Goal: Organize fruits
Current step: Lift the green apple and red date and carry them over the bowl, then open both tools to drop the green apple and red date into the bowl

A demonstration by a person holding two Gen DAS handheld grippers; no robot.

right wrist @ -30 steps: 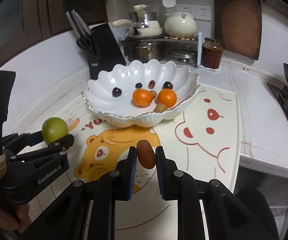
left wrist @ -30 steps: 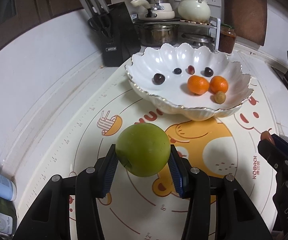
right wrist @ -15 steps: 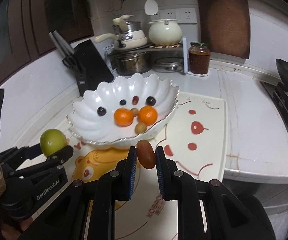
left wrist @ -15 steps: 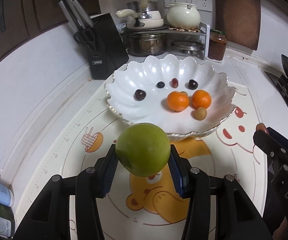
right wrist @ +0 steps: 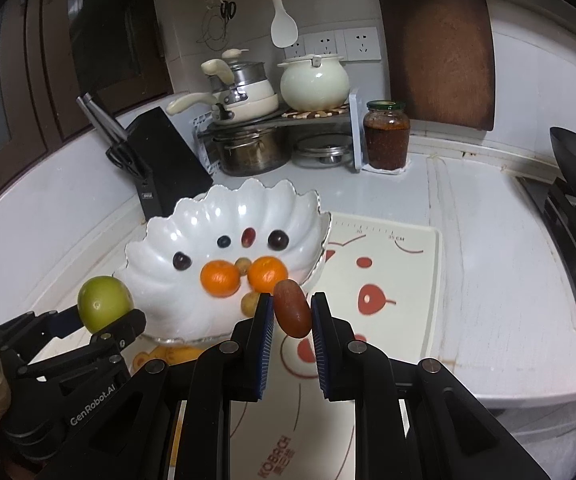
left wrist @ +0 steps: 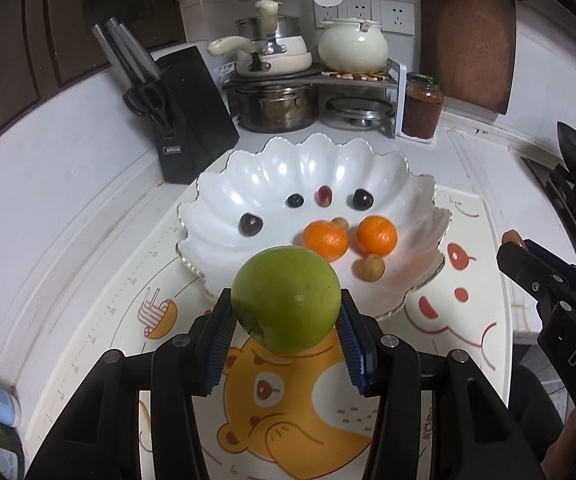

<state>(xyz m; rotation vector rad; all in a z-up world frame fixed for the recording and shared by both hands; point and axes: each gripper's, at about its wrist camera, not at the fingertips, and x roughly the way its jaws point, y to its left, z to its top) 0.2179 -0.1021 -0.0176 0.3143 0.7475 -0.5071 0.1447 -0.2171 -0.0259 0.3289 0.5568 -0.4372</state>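
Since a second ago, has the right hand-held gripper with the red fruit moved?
Yes. The right hand-held gripper has risen and moved closer: its red fruit now overlaps the white bowl's near rim, where before it hung below the bowl over the mat.

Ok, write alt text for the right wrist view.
The right hand-held gripper holds a reddish-brown oval fruit in front of a white scalloped bowl containing two oranges, dark grapes and small tan fruits. At left, the left hand-held gripper holds a green apple.
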